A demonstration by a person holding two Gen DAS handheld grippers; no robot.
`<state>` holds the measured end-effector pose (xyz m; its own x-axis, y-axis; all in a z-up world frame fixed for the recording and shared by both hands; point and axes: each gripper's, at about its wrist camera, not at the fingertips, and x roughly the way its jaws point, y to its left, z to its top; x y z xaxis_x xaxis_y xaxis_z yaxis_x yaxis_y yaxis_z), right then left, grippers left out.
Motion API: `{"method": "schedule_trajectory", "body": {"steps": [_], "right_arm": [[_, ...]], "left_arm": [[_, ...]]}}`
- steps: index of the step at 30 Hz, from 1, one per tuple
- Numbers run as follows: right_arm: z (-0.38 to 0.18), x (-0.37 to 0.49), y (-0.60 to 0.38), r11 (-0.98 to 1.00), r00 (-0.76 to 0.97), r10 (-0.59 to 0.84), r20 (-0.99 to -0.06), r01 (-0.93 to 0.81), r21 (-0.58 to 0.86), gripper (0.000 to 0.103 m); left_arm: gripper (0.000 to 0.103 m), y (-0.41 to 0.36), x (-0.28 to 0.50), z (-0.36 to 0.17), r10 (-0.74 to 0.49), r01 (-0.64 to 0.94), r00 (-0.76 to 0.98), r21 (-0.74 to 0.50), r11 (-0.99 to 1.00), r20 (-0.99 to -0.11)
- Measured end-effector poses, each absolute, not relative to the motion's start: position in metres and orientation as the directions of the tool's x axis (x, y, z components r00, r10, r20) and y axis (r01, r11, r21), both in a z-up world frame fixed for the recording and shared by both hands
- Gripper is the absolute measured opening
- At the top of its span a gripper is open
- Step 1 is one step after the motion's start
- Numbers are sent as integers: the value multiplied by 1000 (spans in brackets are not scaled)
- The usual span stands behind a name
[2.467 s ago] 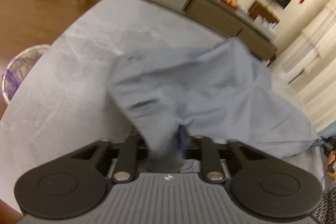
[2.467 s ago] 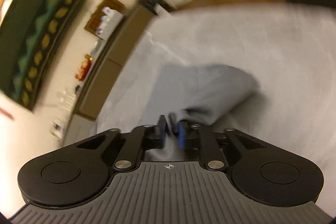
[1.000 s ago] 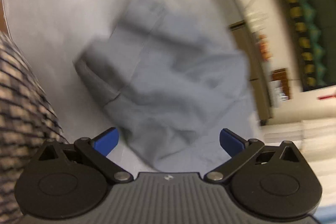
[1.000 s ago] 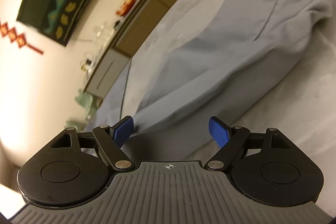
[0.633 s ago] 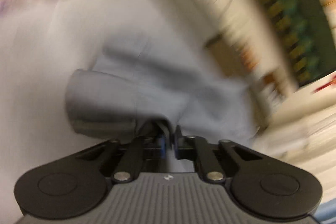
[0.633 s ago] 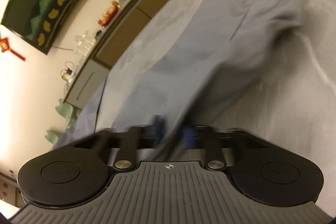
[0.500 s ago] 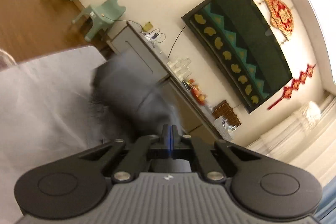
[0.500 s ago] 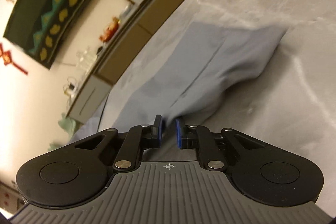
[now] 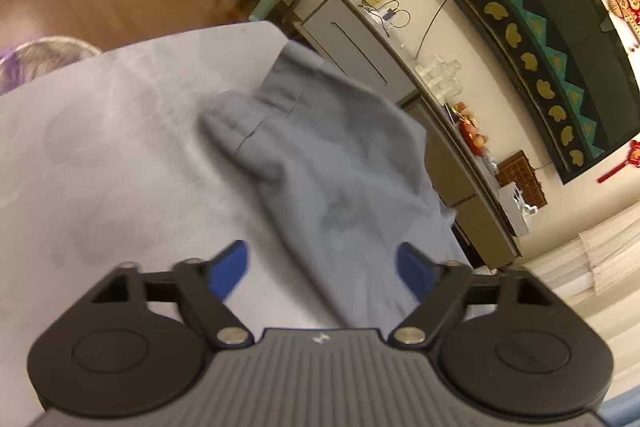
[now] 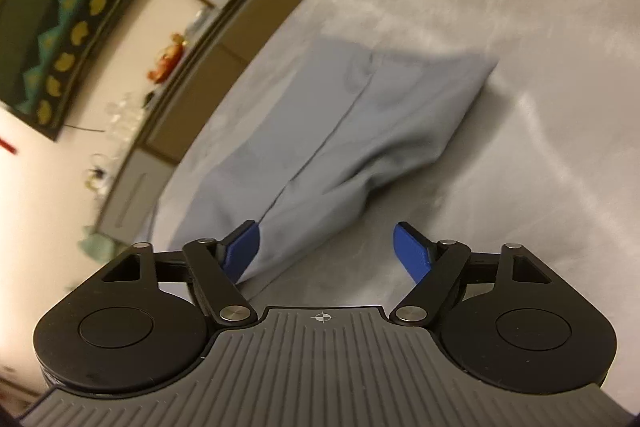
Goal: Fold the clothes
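Trousers (image 9: 332,163) lay loosely doubled on the grey table (image 9: 100,155), near its far edge. You held both the left gripper (image 9: 320,267) and right gripper (image 10: 326,247) with jaws spread wide, gripping nothing, probably having let the fold settle.

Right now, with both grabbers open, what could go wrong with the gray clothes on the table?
1. The clothes reach the table's far edge in the left view, so they might slide off.
2. The end near the belt part is bunched, so the next fold may come out crooked.
3. The left gripper and right gripper have open jaws just over the cloth; closing now could pinch several layers.
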<state>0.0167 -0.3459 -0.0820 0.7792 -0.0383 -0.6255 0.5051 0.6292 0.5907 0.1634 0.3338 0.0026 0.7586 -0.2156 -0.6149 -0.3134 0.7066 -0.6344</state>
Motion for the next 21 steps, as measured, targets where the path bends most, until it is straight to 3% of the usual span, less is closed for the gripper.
{"method": "schedule_trajectory", "body": {"steps": [5,8,11,15,18,21], "right_arm": [[-46,38,-245,878,839,43,-543,227,420,79],[-30,61,-174,961,845,141,-515,7,275,88],[-13,84,-102,970,829,242,-504,-216,111,97],[5,141,-19,895,784,337,-521,-438,-82,102],[11,233,0,907,785,237,-573,-390,-160,102],[11,324,-19,971,752,158,-640,-237,-39,102]], "left_arm": [[91,364,200,-17,-158,-387,741,-607,694,-653],[91,396,229,-22,-145,-408,745,-617,673,-651],[93,427,261,-23,-154,-406,749,-631,661,-644],[96,441,308,-25,-192,-328,739,-594,735,-645],[97,438,335,-36,-246,-266,715,-581,769,-654],[97,429,349,-44,-309,-192,721,-607,771,-620]]}}
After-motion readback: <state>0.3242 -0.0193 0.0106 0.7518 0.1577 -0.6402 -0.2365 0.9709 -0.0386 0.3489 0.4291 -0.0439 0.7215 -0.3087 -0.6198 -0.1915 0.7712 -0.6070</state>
